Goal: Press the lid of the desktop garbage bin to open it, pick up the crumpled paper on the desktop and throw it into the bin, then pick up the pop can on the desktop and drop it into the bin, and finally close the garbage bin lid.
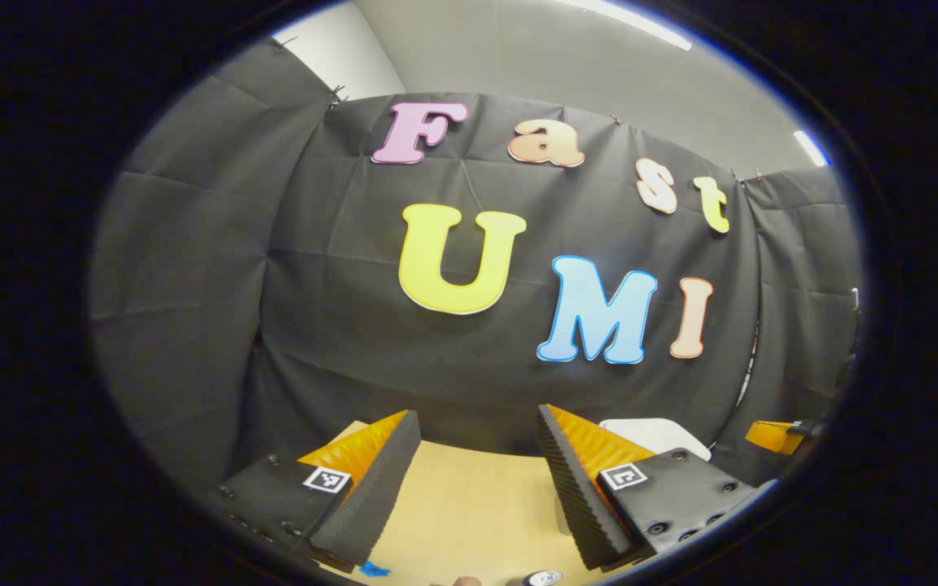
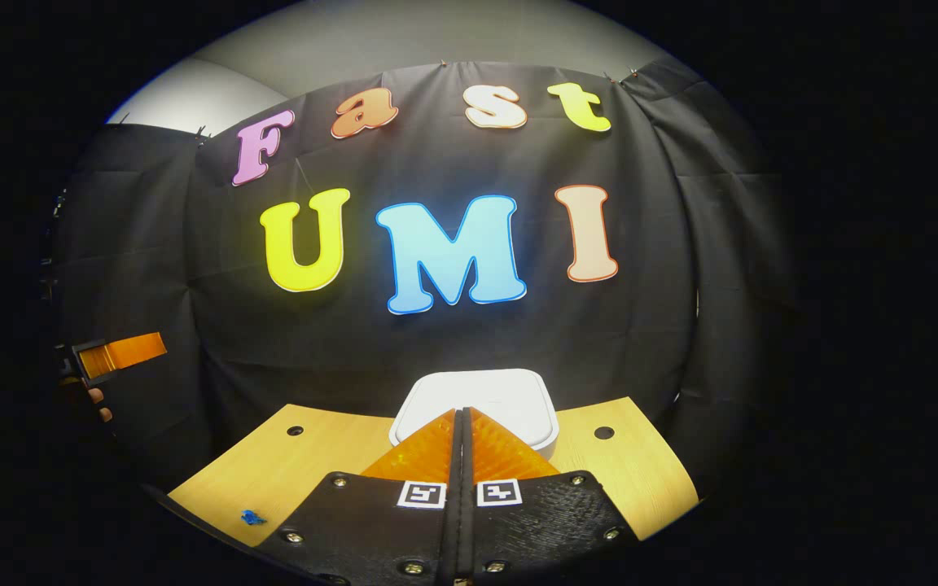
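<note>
The white garbage bin [image 2: 477,399] stands at the back of the wooden table with its lid down. In the right gripper view my right gripper [image 2: 462,411] is shut with nothing between its fingers, and its tips point at the near edge of the lid; I cannot tell whether they touch it. My left gripper [image 1: 479,413] is open and empty above the table. The bin [image 1: 656,435] shows just behind its right finger. The top of the pop can [image 1: 542,578] peeks in at the bottom edge of the left gripper view.
The wooden table [image 2: 314,456] has two small dark holes near its back edge and a blue speck [image 2: 252,517] near its front left. The left gripper [image 2: 115,354] and the hand holding it show far left in the right gripper view. The booth's black cloth closes in the back.
</note>
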